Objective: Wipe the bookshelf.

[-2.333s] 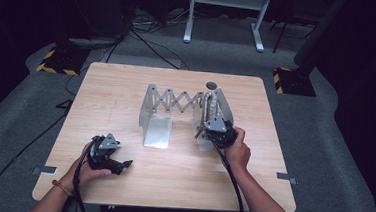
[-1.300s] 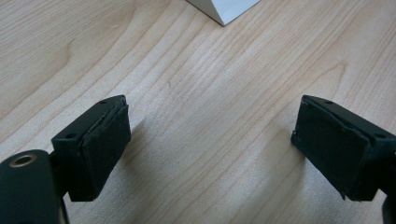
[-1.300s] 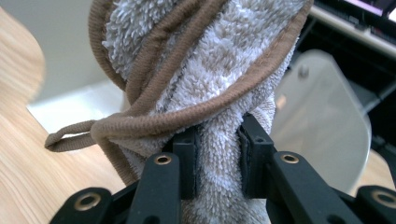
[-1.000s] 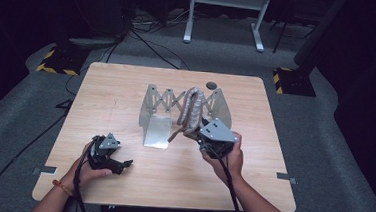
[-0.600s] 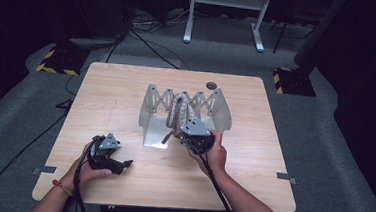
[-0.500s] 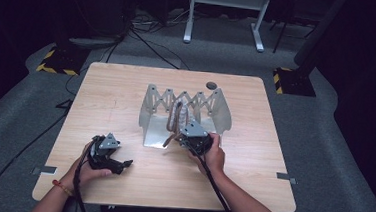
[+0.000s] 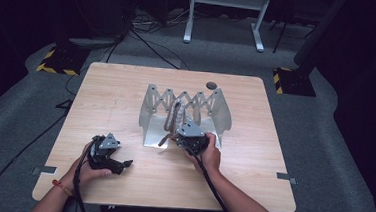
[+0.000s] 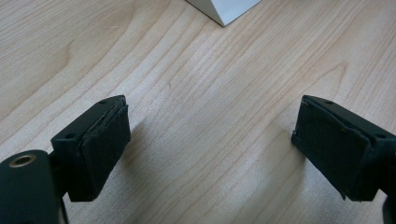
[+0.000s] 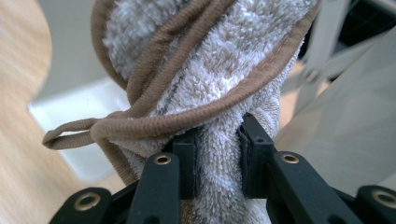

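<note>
A grey towel with brown trim is bunched between the jaws of my right gripper, which is shut on it. In the high view the right gripper holds the towel low over the base plate of a grey metal accordion rack, between its two end walls. A brown loop of trim hangs off the towel's left side. My left gripper rests at the near left of the wooden table. Its jaws stand wide apart over bare wood, left gripper open, nothing between them.
A small dark round spot lies on the table just behind the rack. A corner of the rack's pale base plate shows at the top of the left gripper view. Black cables trail from both grippers over the near edge.
My right gripper has carried the towel leftward and down, from above the rack's right end to low between its two walls. The left gripper has stayed put.
</note>
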